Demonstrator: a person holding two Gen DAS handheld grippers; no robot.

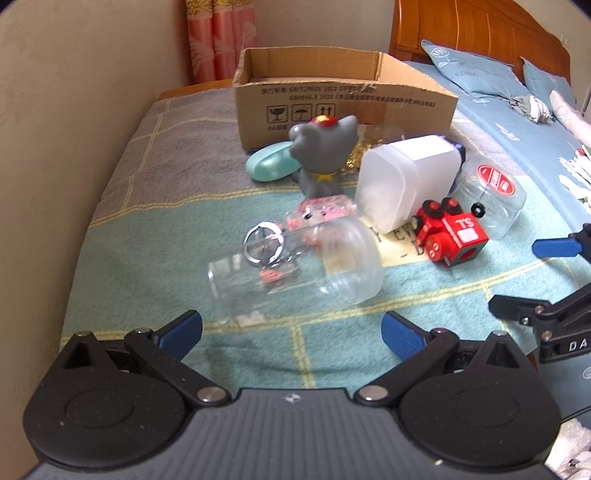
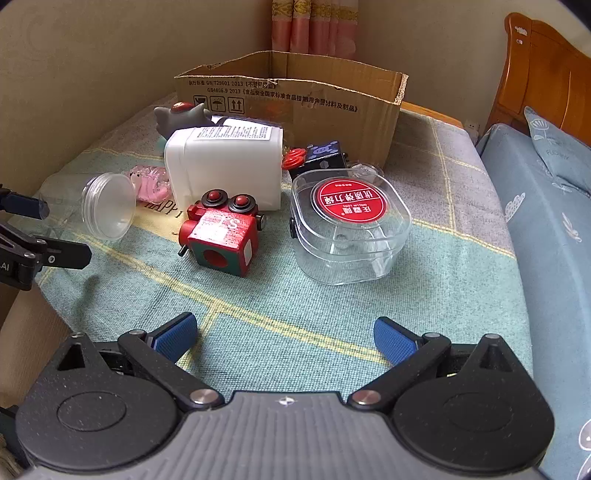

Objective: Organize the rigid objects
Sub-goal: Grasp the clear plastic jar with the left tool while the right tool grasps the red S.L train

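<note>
Rigid objects lie on a blanket-covered table before an open cardboard box [image 1: 332, 92] [image 2: 295, 99]. A clear jar [image 1: 295, 266] [image 2: 107, 206] lies on its side just ahead of my left gripper [image 1: 291, 332], which is open and empty. A red toy train [image 1: 448, 232] [image 2: 221, 232], a white plastic container [image 1: 406, 177] [image 2: 225, 166], a clear tub with a red label [image 1: 491, 192] [image 2: 351, 221], a grey cat figure [image 1: 321, 155] [image 2: 177, 114], a pink toy [image 1: 325, 210] [image 2: 147, 182] and a teal case [image 1: 273, 162] lie around. My right gripper [image 2: 284, 339] is open and empty, short of the train and tub.
A wall runs along the left [image 1: 55, 147]. A bed with blue bedding [image 2: 546, 221] and a wooden headboard [image 1: 480, 33] stands to the right. A small dark box [image 2: 321, 155] sits by the cardboard box. Bare blanket [image 2: 277, 302] lies in front of the right gripper.
</note>
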